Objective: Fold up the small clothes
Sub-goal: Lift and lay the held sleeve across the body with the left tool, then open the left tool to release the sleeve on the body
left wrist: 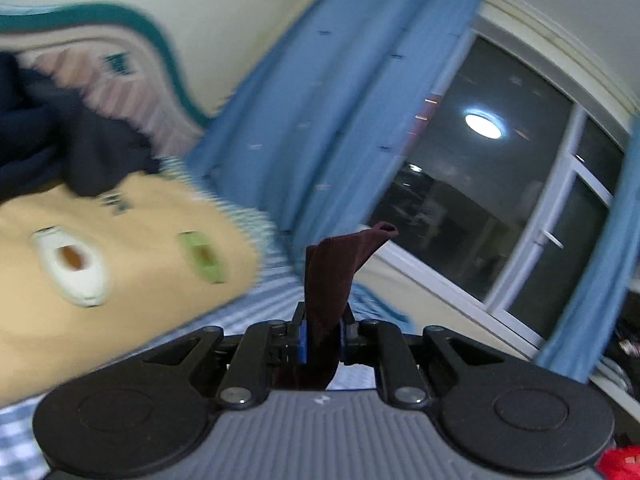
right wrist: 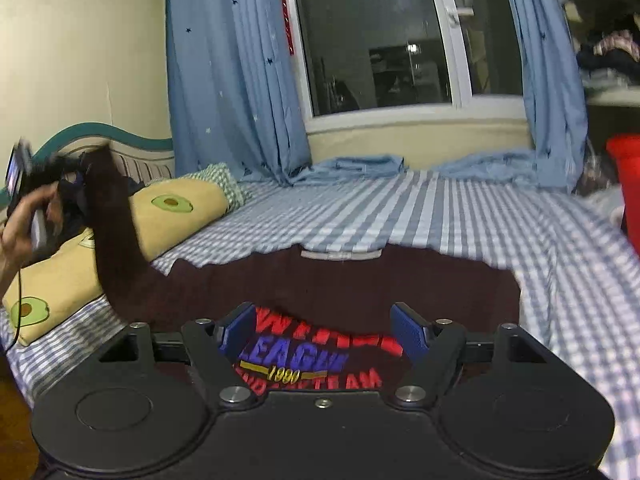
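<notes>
- While the left gripper (left wrist: 323, 334) is clamped nearly shut on a sleeve (left wrist: 334, 276) of the dark maroon T-shirt (right wrist: 320, 280), the step in hand looks like the first fold; the sleeve is lifted clear of the bed, hanging from those pads on the far left of the right gripper's view, with a hand (right wrist: 24, 228) around the tool.
- The right gripper (right wrist: 323, 330) stands wide open and holds nothing; its blue pads (right wrist: 238, 326) hover just over the shirt's printed chest, one to each side of the lettering.
- The shirt's body lies flat on the checked bedsheet (right wrist: 440, 216), directly under and ahead of the right gripper, collar on its far side.
- Next, by my judgement, the lifted sleeve must be carried across towards the right gripper and laid over the chest; the open pads could pin the body so it does not drag.
- Left of the shirt sits an avocado-print pillow (right wrist: 180, 208), touching or nearly touching its edge; the swinging sleeve could catch on it.
- Beyond are blue curtains (right wrist: 232, 80) and a dark window (right wrist: 380, 40); a red object (right wrist: 628, 184) stands far right, well apart.
</notes>
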Demonstrator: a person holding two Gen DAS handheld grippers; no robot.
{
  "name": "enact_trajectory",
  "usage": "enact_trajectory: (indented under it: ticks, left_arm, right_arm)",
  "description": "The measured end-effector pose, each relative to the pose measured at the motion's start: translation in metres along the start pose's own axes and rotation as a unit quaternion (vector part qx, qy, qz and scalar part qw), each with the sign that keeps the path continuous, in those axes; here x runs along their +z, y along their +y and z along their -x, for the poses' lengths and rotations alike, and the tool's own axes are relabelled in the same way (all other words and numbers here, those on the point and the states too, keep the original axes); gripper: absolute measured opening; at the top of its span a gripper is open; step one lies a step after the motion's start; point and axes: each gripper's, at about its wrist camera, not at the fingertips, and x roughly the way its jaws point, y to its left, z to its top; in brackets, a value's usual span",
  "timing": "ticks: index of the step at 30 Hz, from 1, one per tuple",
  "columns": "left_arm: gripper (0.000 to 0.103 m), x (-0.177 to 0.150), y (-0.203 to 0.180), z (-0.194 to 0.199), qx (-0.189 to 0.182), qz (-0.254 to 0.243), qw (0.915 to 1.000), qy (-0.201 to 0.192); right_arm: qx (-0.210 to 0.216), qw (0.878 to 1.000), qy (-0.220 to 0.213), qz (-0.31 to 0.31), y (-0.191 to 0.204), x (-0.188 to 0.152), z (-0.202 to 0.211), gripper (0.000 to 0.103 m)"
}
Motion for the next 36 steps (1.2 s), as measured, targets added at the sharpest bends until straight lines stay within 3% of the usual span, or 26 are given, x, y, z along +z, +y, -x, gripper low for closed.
enact_trajectory:
  ticks: [5,9,12,15,19,24,25,27,28,29,32,36]
  left_arm:
    - [0.014,-0.038,-0.110,-0.026,-0.033,-0.046,0.9982,0.019]
    - [0.014,-0.091,-0.186,-0.045,-0.058,-0.081,0.9939,0.049]
    - [0.014,-0.150,-0.231,-0.058,-0.076,-0.120,0.9866,0.082]
    - [0.014,-0.219,-0.255,-0.069,-0.083,-0.141,0.9787,0.124]
    - [0.014,-0.301,-0.266,-0.090,-0.055,-0.171,0.9649,0.192]
    - [0.014,-0.356,-0.264,-0.102,-0.031,-0.193,0.9520,0.236]
    - [0.020,-0.362,-0.266,-0.102,-0.031,-0.200,0.9494,0.240]
    - [0.060,-0.371,-0.268,-0.100,-0.024,-0.222,0.9444,0.241]
    - [0.095,-0.376,-0.270,-0.100,-0.023,-0.233,0.9410,0.245]
    - [0.101,-0.381,-0.272,-0.102,-0.029,-0.239,0.9381,0.249]
    - [0.101,-0.386,-0.272,-0.094,-0.070,-0.241,0.9340,0.254]
    - [0.102,-0.369,-0.264,-0.083,-0.080,-0.221,0.9401,0.247]
  right_arm:
    - [0.011,1.000,0.006,-0.014,-0.015,-0.025,0.014,0.076]
    - [0.002,1.000,0.012,-0.015,-0.033,-0.039,0.037,0.077]
    - [-0.016,0.999,0.015,-0.024,-0.050,-0.049,0.058,0.076]
    - [-0.035,0.999,0.013,-0.035,-0.065,-0.059,0.077,0.077]
    - [-0.059,0.997,0.016,-0.048,-0.082,-0.072,0.101,0.077]
    - [-0.076,0.995,0.023,-0.064,-0.092,-0.086,0.118,0.077]
    - [-0.077,0.995,0.025,-0.065,-0.094,-0.088,0.119,0.077]
    - [-0.077,0.994,0.028,-0.072,-0.096,-0.091,0.121,0.077]
    - [-0.077,0.994,0.030,-0.074,-0.096,-0.093,0.121,0.076]
    - [-0.076,0.994,0.032,-0.074,-0.096,-0.093,0.120,0.077]
    - [-0.073,0.994,0.032,-0.074,-0.094,-0.092,0.117,0.077]
    - [-0.070,0.995,0.025,-0.069,-0.088,-0.085,0.114,0.080]
